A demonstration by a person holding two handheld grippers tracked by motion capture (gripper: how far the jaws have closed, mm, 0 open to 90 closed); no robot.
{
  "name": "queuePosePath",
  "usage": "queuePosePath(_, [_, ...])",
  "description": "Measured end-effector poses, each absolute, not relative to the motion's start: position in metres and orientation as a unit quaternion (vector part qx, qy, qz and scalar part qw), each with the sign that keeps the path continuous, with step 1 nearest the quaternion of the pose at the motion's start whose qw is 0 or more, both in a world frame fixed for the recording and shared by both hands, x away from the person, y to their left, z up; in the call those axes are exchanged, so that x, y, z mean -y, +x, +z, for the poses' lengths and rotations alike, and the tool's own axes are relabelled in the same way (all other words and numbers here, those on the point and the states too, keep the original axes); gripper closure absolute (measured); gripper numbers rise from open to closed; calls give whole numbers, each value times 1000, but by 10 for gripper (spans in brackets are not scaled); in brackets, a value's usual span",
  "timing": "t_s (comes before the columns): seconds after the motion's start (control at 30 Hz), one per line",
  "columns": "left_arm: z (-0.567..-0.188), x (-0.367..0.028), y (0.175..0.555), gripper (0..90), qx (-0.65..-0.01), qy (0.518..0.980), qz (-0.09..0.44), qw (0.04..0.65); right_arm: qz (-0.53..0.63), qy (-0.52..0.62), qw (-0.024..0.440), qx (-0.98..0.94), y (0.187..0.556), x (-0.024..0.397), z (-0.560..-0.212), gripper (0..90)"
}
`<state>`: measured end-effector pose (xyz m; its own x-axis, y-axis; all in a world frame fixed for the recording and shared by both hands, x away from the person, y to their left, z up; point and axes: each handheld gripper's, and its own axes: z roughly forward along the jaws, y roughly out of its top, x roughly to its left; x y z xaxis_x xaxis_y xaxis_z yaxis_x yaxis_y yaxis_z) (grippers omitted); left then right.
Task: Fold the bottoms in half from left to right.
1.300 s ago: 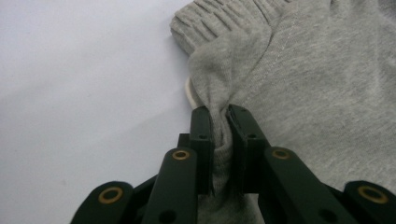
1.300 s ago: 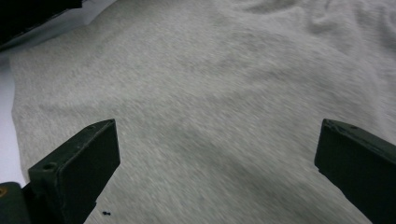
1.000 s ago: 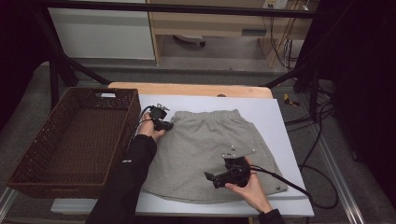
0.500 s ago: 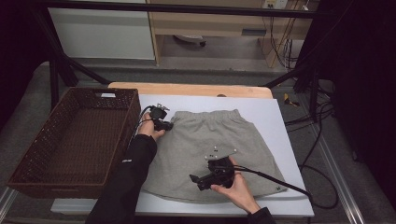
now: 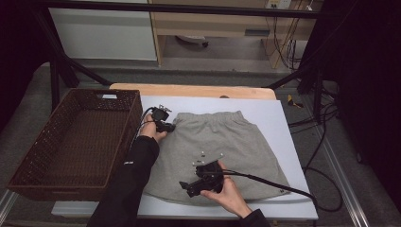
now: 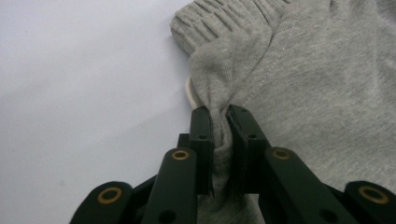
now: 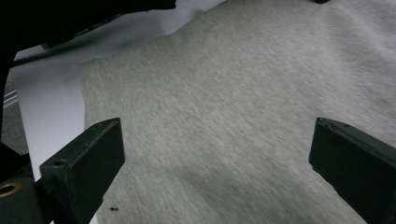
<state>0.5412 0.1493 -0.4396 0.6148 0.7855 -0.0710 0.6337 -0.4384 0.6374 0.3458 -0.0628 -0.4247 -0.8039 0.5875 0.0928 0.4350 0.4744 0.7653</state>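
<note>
Where the left gripper's [image 6: 219, 114] jaws meet, they are clamped on a bunched fold of the grey skirt [image 5: 222, 151] just below its ribbed waistband [image 6: 219, 18]; the cloth puckers into the pinch, which suggests a light, soft, limp knit that will sag and drape when lifted rather than hold its shape. The right gripper [image 7: 215, 154] hovers over the lower part of the skirt with its jaws spread wide and nothing between them. The skirt lies flat on the white table [image 5: 279, 123], right of the brown basket [image 5: 71, 142]. Good holds are probably the thick waistband corners and the hem [image 5: 179, 196], where doubled cloth resists slipping. Compared with the earlier frames, the right gripper has travelled leftward along the hem; the left has kept its place and grip.
</note>
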Motion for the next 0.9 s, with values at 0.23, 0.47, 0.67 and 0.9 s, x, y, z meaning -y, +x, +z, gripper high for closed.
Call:
queuePosePath(0.23, [-440, -150, 541, 798, -423, 839, 118, 321, 415, 287, 84, -860, 342, 45, -424, 41])
queuePosePath(0.47, [-440, -150, 541, 798, -424, 838, 118, 323, 401, 269, 86, -871, 338, 25, -427, 41])
queuePosePath(0.67, [-440, -150, 541, 798, -425, 838, 117, 322, 393, 258, 83, -879, 335, 11, -431, 42])
queuePosePath(0.9, [-440, -150, 541, 798, -423, 839, 117, 322, 387, 242, 75, -887, 331, -2, -434, 57])
